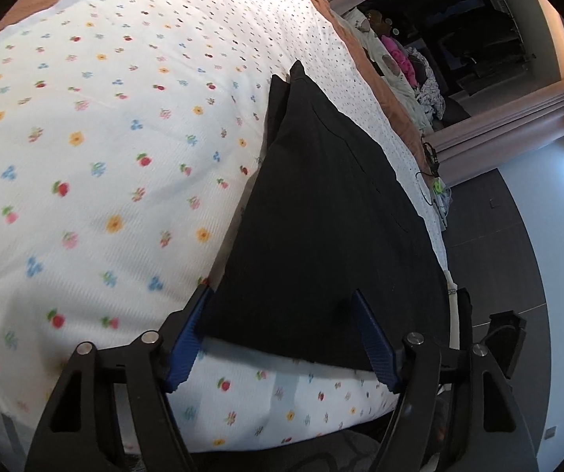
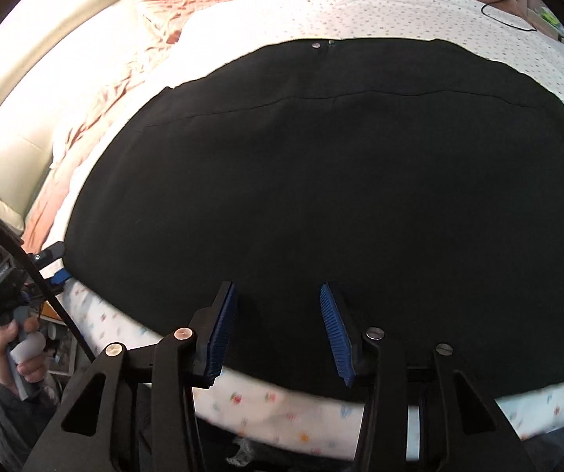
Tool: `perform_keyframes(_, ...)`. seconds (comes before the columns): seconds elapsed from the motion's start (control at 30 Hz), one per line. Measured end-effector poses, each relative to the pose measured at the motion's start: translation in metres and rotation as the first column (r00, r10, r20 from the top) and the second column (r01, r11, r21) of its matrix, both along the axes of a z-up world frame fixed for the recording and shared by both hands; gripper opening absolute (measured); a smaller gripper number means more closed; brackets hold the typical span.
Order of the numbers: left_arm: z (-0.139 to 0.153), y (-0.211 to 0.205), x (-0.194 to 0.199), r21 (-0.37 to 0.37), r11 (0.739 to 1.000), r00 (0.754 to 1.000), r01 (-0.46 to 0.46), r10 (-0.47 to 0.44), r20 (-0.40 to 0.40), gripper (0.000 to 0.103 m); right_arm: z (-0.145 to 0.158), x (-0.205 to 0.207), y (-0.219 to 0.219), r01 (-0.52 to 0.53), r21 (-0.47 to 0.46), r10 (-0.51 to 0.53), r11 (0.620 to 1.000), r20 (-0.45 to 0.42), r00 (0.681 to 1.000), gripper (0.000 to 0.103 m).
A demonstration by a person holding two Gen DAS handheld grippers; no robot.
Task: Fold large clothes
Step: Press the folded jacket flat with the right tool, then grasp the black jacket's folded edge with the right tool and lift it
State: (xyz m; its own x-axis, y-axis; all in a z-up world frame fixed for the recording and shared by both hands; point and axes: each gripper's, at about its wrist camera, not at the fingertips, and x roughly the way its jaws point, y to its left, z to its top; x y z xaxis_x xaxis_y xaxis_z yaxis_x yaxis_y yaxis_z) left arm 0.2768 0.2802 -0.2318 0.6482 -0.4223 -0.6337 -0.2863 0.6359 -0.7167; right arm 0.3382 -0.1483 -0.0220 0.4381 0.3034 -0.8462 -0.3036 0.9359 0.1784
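- Step: taking hold of black garment (image 2: 321, 181) near hem on floral sheet (image 1: 97, 165)
- left gripper (image 1: 282, 314) spread, straddling corner; right gripper (image 2: 278, 314) half-spread over hem — neither pinching
- Next: close both, lift evenly, fold

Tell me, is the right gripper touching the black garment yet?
Cannot tell. In the right wrist view the right gripper has its blue pads spread over the black garment near its front edge, but no contact or gap shows plainly.

Each hand-held gripper (image 1: 282, 303) (image 2: 278, 295) is black, with triangular cut-outs and silver screws – its fingers (image 2: 224, 326) carry ribbed blue pads. A black cable (image 2: 34, 275) trails beside the left one – a dark sleeve (image 2: 18, 409) below.
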Motion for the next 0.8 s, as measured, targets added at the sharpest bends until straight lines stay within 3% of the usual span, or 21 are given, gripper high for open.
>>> perform_keyframes(0.23, -0.005, -0.005, 0.019, -0.011, 1.000, 1.000, -0.006, 0.007, 0.006, 0.059, -0.014, 0.067, 0.015, 0.043, -0.029, -0.043, 0.999, -0.008, 0.999, 0.031)
perform_keyframes(0.8, -0.011, -0.009, 0.013, -0.077, 0.990, 0.993, -0.118, 0.118, -0.005, 0.050, -0.031, 0.202, 0.053, 0.101, -0.068, -0.098, 0.993, 0.037, 0.994, 0.030)
